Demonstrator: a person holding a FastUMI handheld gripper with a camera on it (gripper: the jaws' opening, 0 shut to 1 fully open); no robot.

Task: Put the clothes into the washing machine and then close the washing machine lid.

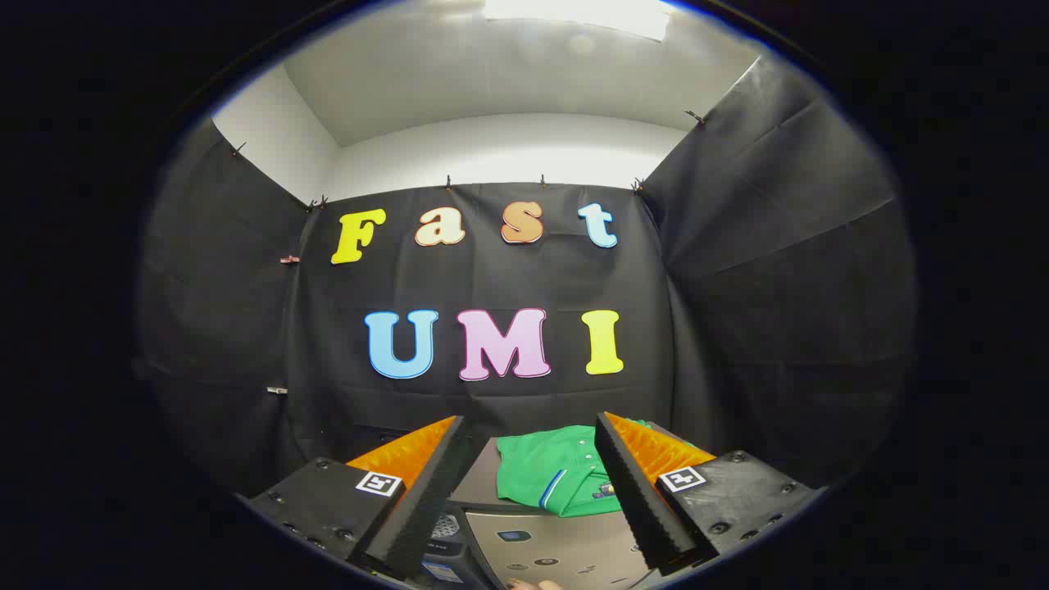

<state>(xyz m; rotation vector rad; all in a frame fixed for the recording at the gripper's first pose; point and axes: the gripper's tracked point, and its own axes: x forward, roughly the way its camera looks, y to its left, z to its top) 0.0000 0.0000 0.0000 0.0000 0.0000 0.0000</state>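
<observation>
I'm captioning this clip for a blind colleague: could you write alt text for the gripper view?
The gripper is open, its two fingers spread either side of a folded green shirt lying just ahead of them on the grey top of a washing machine. Black cloth walls close off the booth behind.

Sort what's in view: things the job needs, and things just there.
Job: green shirt, folded, lying on the washing machine; gripper, fingers open, shirt between and just beyond them.
Just there: black cloth wall, clips holding it.
</observation>
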